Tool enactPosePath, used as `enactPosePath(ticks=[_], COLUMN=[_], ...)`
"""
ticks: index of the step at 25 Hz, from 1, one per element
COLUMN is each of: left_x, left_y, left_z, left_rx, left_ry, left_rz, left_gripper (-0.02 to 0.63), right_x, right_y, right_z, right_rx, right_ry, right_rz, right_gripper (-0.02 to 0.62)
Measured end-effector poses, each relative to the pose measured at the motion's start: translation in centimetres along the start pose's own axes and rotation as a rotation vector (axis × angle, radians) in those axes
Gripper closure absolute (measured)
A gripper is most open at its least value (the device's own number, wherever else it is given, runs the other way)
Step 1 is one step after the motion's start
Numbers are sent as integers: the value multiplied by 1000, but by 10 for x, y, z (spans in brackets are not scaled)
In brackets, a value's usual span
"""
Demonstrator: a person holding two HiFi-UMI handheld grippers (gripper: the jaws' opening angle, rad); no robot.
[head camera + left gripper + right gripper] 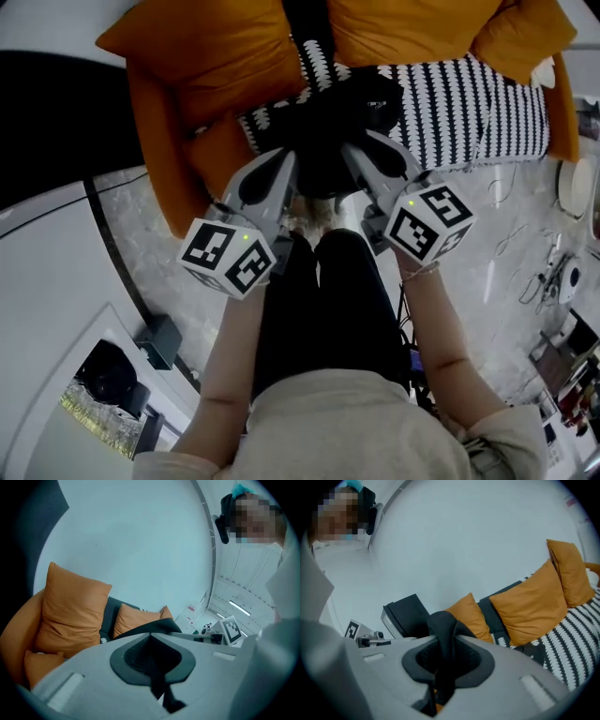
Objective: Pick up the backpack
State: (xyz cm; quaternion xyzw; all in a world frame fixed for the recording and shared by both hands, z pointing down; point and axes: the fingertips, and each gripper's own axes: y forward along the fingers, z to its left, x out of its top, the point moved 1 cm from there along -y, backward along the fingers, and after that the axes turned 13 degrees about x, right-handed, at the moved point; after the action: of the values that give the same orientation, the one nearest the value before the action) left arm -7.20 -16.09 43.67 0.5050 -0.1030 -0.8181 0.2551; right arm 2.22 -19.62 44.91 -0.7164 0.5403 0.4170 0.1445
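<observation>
The black backpack hangs in front of the orange sofa, between my two grippers. My left gripper is shut on a black strap of the backpack, which runs down between its pads. My right gripper is shut on another black strap that loops up over its jaws. In the left gripper view the right gripper's marker cube shows at the right. Most of the backpack's body is hidden behind the grippers in both gripper views.
A black-and-white striped blanket covers the sofa seat, with orange cushions behind it. My legs in black trousers stand on the marble floor. A black box sits at the left; cables lie at the right.
</observation>
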Motion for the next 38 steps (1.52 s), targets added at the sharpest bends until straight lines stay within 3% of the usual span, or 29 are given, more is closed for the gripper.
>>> enactPosePath(ticks=[5,14,22,26,38], left_x=[13,49,109,132,145], left_y=[-14,-41,-57,-58,-69], left_z=[-10,-36,-78,-103,-140], left_rx=[-24,-73,-170,-216,-344], left_ry=[30,107,185,185,218], left_rz=[6,-6,-97,-148,-135], left_gripper=[598,598,598,598,598], right_x=[19,54,110,134,166], right_y=[-19,-43,-71,-85,-102], right_z=[15,62,98,105,132], right_rx=[-9,34,45,46,23], right_ry=[87,94,73,60,-2], right_rz=[-82,-139,-263,-336,-406], right_gripper=[540,540,540,540,538])
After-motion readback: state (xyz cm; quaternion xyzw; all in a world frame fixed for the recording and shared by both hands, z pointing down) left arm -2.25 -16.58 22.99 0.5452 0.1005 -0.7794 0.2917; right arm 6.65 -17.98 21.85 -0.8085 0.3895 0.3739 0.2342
